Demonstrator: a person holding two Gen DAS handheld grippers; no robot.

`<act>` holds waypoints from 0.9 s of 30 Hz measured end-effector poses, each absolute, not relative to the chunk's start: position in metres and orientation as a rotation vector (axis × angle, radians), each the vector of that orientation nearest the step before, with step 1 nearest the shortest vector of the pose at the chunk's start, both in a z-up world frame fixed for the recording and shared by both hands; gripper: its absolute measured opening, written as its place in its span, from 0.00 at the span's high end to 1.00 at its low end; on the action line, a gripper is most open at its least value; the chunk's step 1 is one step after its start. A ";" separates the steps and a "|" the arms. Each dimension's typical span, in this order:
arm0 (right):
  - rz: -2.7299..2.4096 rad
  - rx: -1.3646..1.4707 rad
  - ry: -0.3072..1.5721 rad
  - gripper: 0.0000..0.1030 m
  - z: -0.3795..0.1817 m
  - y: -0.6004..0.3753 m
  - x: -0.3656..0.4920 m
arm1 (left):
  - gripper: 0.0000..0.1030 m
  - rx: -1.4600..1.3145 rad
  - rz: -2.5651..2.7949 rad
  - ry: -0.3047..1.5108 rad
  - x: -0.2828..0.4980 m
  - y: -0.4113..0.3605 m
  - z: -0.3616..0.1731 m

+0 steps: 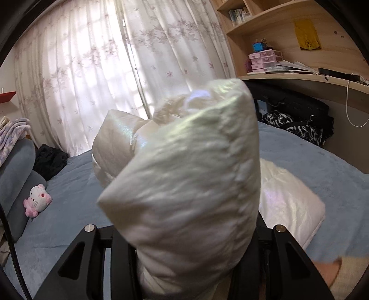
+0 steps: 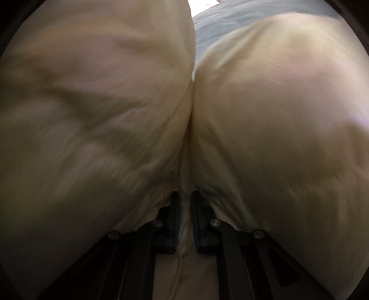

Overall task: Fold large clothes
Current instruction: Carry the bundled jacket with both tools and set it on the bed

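A puffy, shiny cream-white padded jacket [image 1: 184,180] fills the middle of the left wrist view, raised above a blue-grey bed [image 1: 76,184]. My left gripper [image 1: 184,258] is shut on a thick bunch of the jacket; its fingertips are hidden by the fabric. More of the jacket [image 1: 290,203] lies on the bed to the right. In the right wrist view the jacket [image 2: 265,129] bulges on both sides and fills almost all the frame. My right gripper [image 2: 184,207] is shut on a seam fold of the jacket, pinched between the two dark pads.
A pink and white plush toy [image 1: 38,200] and dark clothes [image 1: 49,161] lie at the bed's left. A black-and-white garment [image 1: 297,129] lies at the far right under a wooden desk shelf [image 1: 299,78]. Flowered curtains [image 1: 103,69] hang behind. A strip of bed [image 2: 219,16] shows at the top of the right view.
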State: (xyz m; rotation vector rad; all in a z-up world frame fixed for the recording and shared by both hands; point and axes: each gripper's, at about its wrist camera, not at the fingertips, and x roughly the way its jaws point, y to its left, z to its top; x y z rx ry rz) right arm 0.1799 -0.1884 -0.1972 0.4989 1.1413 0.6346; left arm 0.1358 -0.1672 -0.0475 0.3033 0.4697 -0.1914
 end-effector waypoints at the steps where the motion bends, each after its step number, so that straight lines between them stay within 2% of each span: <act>1: 0.638 0.537 1.127 0.91 -0.195 -0.199 0.173 | 0.62 0.307 -0.202 0.480 0.137 -0.175 -0.045; 9: 0.484 0.585 1.014 0.90 -0.163 -0.315 0.092 | 0.61 0.382 -0.228 0.548 0.155 -0.236 -0.045; 15: 0.090 0.633 0.888 0.90 -0.154 -0.421 0.041 | 0.61 0.555 -0.260 0.551 0.151 -0.301 -0.079; 20: -0.156 0.651 0.846 0.90 -0.160 -0.458 0.025 | 0.57 0.823 -0.284 0.465 0.129 -0.355 -0.139; 23: -0.174 0.686 0.869 0.90 -0.169 -0.464 0.024 | 0.56 0.978 -0.283 0.338 0.105 -0.373 -0.177; 27: -0.168 0.714 0.886 0.89 -0.182 -0.467 0.034 | 0.54 0.986 -0.297 0.310 0.099 -0.374 -0.184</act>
